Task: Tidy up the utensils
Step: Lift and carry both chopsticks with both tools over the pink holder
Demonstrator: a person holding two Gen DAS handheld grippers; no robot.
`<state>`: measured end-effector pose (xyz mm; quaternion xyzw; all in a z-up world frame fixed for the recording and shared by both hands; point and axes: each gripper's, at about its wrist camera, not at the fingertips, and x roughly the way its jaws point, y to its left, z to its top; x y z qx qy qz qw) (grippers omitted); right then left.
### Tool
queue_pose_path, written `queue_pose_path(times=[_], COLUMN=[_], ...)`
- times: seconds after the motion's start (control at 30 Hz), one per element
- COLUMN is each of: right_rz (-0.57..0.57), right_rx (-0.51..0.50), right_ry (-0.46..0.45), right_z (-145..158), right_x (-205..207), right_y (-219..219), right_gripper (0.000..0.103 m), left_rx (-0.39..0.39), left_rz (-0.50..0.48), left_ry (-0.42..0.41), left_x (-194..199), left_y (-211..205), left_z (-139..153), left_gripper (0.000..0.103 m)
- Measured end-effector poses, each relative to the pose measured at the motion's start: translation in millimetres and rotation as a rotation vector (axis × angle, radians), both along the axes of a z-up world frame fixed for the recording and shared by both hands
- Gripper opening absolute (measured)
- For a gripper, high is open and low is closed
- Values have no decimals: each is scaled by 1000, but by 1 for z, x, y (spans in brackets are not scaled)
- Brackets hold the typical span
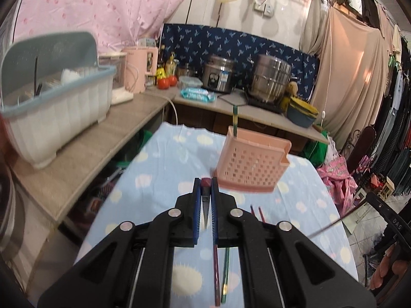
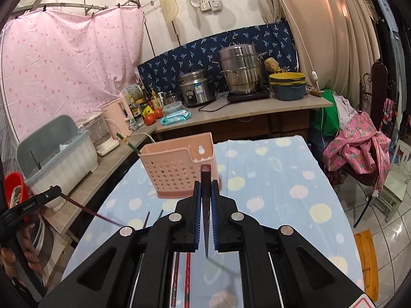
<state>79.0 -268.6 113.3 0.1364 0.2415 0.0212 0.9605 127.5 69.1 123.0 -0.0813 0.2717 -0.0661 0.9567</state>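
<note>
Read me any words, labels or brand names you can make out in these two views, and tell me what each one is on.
"GenRobot.AI": white print on the black body of the left hand-held gripper, right wrist view; small, so likely rather than certain.
"DAS": white letters on the black body of the right hand-held gripper, cut off at the frame edge.
Wet-wipes pack: print too blurred to read.
Rice cooker sticker: too small to read.
Bottles labels: unreadable.

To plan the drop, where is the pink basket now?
In both views the pink basket stands on the blue cloth ahead of the grippers, toward the counter, with one green chopstick in it.
</note>
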Motion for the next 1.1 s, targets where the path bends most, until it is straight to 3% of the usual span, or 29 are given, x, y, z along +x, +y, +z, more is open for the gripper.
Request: queue_pose_path(times=[0.3,0.7,0.87,1.1], right_rz=[33,43,40,70], right_rx=[44,63,98,116], right_ry=[-99,-278,-296,-193], right_z=[49,121,116,72], right_x=[37,118,155,203], right_y=[-9,-6,-6,5], right_gripper=[7,7,7,7], left_rx=[-11,-27,-27,-26], left_rz=[-52,-77,-62,-59], left_ry=[-110,-358,-362,-255], left_x=[28,91,132,169], left_y=[-24,-67,-76,-80], left_z=[57,147,142,89], left_gripper=[7,7,7,7])
